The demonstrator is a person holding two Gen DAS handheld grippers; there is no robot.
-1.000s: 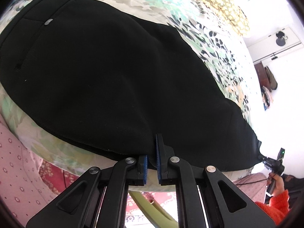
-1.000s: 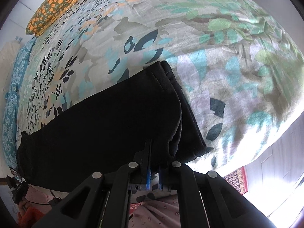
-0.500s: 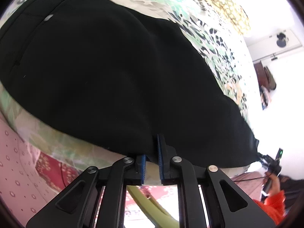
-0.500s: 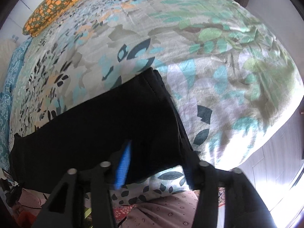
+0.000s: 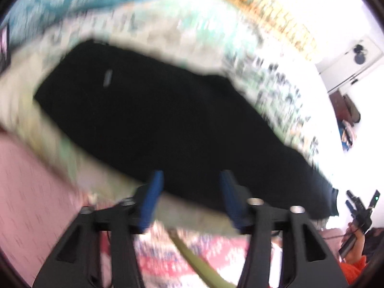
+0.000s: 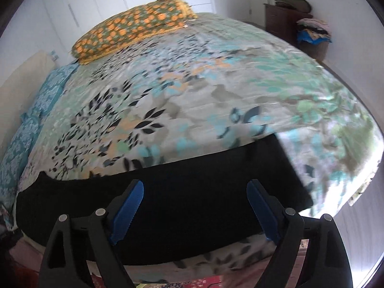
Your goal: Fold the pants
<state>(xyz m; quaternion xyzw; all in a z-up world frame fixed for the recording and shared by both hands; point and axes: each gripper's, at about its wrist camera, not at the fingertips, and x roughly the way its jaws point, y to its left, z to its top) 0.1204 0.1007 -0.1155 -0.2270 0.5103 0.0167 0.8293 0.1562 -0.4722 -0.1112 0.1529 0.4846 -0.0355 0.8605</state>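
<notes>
The black pants [image 5: 172,124] lie flat along the near edge of a bed with a floral cover [image 6: 192,84]. In the right wrist view the pants [image 6: 182,206] stretch across the frame as a long dark band. My left gripper [image 5: 190,187] is open and empty, just off the near edge of the pants; this view is blurred. My right gripper [image 6: 194,204] is open wide and empty, above the near edge of the pants.
An orange-patterned pillow [image 6: 134,28] lies at the far end of the bed. Blue patterned cushions [image 6: 28,129] line its left side. A dark dresser [image 6: 285,21] and a pile of clothes [image 6: 312,31] stand by the far wall. The other gripper [image 5: 360,213] shows at right.
Both grippers have opened and let go of the pants' near edge. Both have pulled back and tilted up, so more of the bed shows. The pants lie flat.
</notes>
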